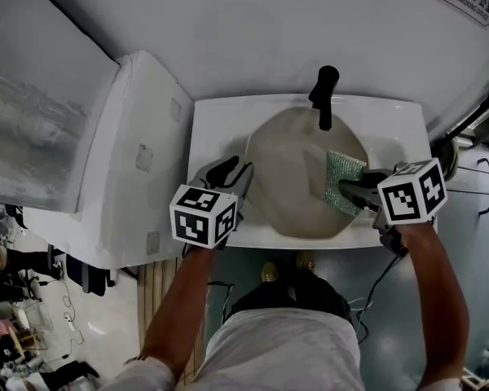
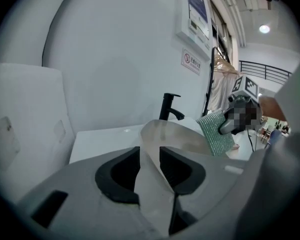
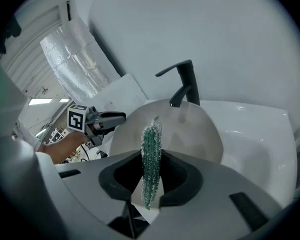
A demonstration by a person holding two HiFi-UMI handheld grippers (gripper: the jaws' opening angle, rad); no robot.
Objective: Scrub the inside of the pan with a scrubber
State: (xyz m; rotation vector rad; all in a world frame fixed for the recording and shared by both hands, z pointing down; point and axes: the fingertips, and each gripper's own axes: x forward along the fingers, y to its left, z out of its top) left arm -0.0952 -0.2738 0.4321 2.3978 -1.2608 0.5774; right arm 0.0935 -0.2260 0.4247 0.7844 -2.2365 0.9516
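My left tongs [image 2: 149, 154] pinch the pan [image 1: 297, 177] by its left rim. My right tongs [image 3: 151, 160] grip the green scrubber [image 3: 151, 134] edge-on at the pan's right side. The pan sits in the white sink [image 1: 220, 120], below the black faucet [image 1: 324, 96].

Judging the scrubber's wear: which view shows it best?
Head view: the scrubber shows its broad face from above. The left gripper view shows it obliquely, partly covered; the right gripper view, only edge-on.
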